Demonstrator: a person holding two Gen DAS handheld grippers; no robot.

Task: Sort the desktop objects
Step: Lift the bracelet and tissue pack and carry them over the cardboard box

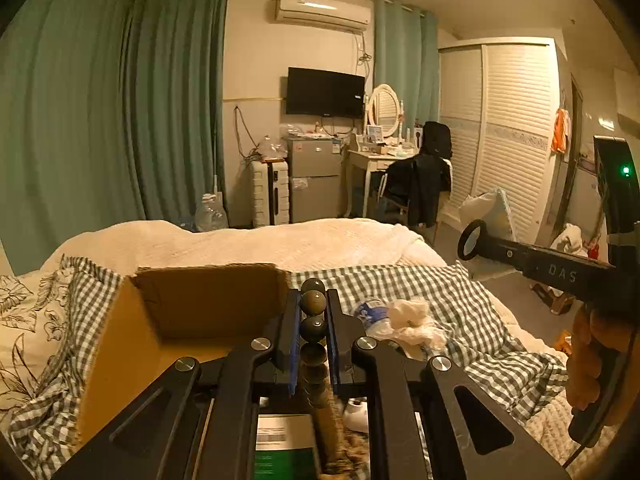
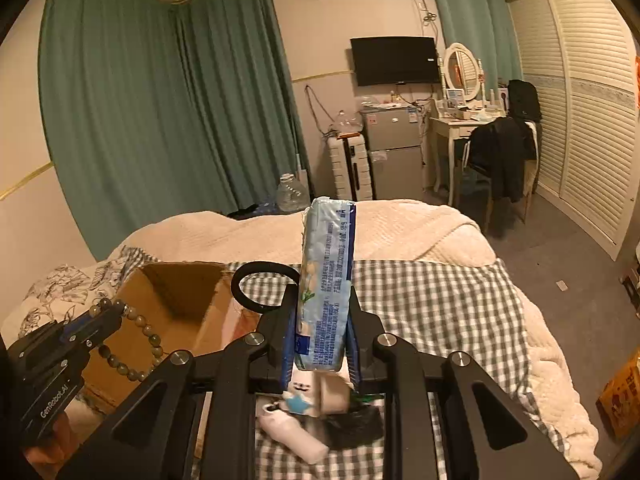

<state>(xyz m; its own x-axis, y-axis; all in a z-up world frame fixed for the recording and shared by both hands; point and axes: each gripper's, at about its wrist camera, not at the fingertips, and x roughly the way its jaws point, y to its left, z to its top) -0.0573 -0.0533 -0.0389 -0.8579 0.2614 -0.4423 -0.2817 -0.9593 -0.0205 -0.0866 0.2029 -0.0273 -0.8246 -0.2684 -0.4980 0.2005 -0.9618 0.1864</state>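
My left gripper [image 1: 313, 308] is shut on a string of dark green beads [image 1: 313, 330], held up over the bed just right of an open cardboard box [image 1: 168, 320]. From the right wrist view the same bead bracelet [image 2: 138, 330] hangs in a loop from the left gripper [image 2: 116, 312] in front of the box [image 2: 176, 300]. My right gripper [image 2: 322, 332] is shut on a pale blue tissue pack [image 2: 326, 280] that stands upright between its pads. A black ring-shaped handle [image 2: 256, 280] sticks out behind the left finger.
A checked blanket [image 1: 440, 292] covers the bed, with a crushed water bottle [image 1: 370, 314] and crumpled tissue [image 1: 412, 320] on it. A white object [image 2: 292, 436] and a dark one lie below the right gripper. A hand [image 1: 592, 360] holds the right gripper at the frame's right.
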